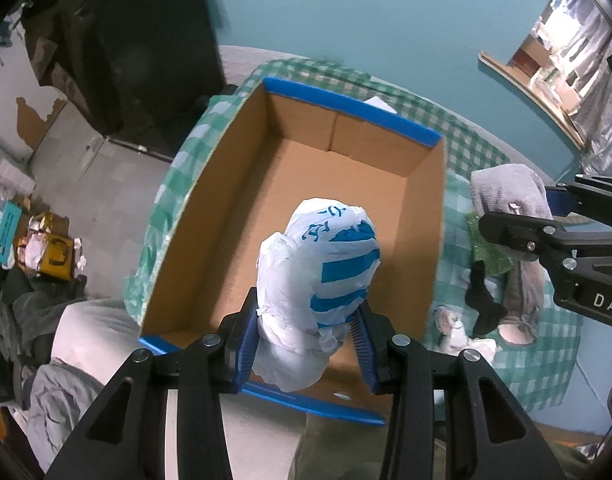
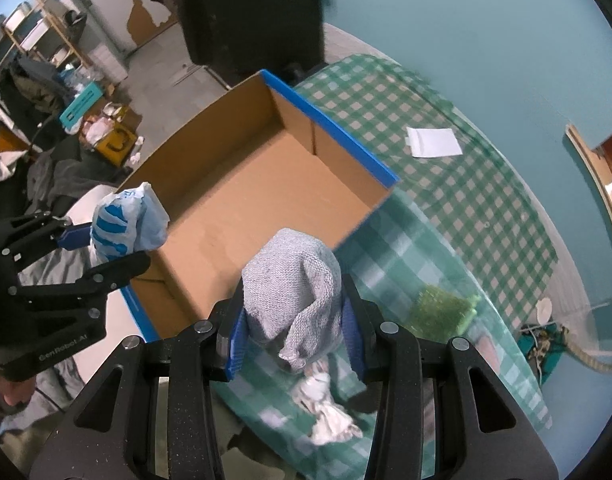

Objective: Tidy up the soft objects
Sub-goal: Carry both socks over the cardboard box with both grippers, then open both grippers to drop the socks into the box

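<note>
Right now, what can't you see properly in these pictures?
- Plastic bag, left wrist view: what is inside is hidden by its own crumpled skin.
- Cardboard box, left wrist view: its near floor is covered by the bag and the left gripper.
- Grey knitted cloth, right wrist view: its lower end is hidden between the jaws of the right gripper.
- Green thing, right wrist view: too blurred to name.
</note>
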